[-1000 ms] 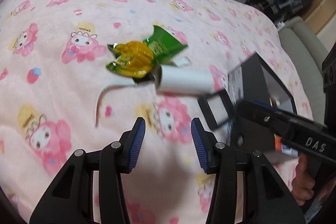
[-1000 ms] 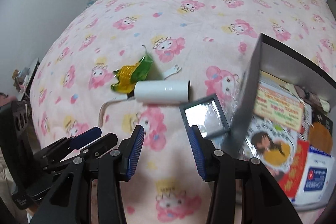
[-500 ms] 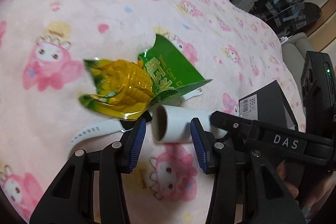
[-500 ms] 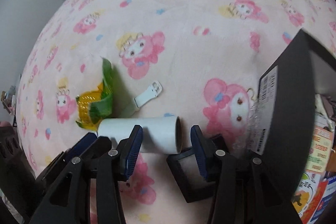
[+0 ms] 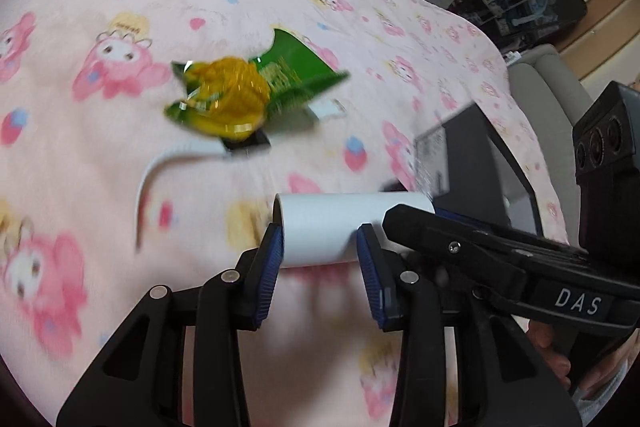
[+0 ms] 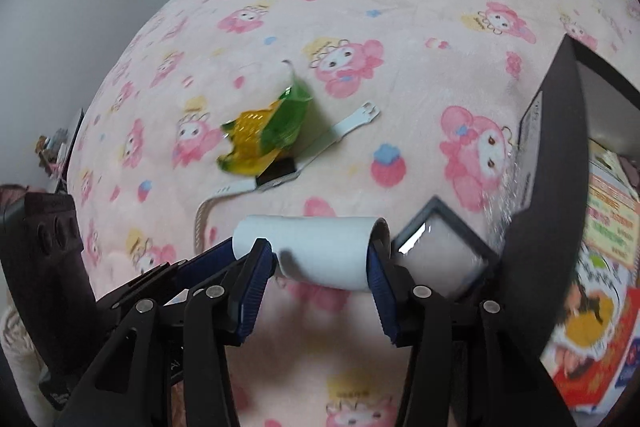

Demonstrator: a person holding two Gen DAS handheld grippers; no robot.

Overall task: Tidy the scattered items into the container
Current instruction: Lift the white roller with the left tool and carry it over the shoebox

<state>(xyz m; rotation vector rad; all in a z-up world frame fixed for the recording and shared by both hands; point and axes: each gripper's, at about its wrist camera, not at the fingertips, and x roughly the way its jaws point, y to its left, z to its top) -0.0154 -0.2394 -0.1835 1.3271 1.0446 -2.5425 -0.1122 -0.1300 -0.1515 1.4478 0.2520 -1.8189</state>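
A white roll (image 5: pixel 320 231) (image 6: pixel 320 247) lies crosswise between the pads of both grippers. My left gripper (image 5: pixel 320 229) is closing. Its left pad sits at the roll's left end and its right pad lies across the roll's front. My right gripper (image 6: pixel 320 247) has its right pad at the roll's open right end and its left pad over the roll. The black box (image 5: pixel 472 155) (image 6: pixel 556 163) stands just to the right. A yellow and green corn packet (image 5: pixel 236 99) (image 6: pixel 264 131) lies on a white-strapped watch (image 5: pixel 188 151) (image 6: pixel 356 119) further back.
A small black-framed mirror (image 6: pixel 436 251) lies against the box's near corner. Packets and boxes (image 6: pixel 608 211) fill the container. All this rests on a pink patterned blanket (image 5: pixel 120 267). A grey seat (image 5: pixel 540 87) and dark shelves stand beyond the bed on the right.
The roll has come away from the corn packet toward the cameras, uncovering the watch's black face. Both grippers drew back with the roll between their pads. The left jaws have narrowed.
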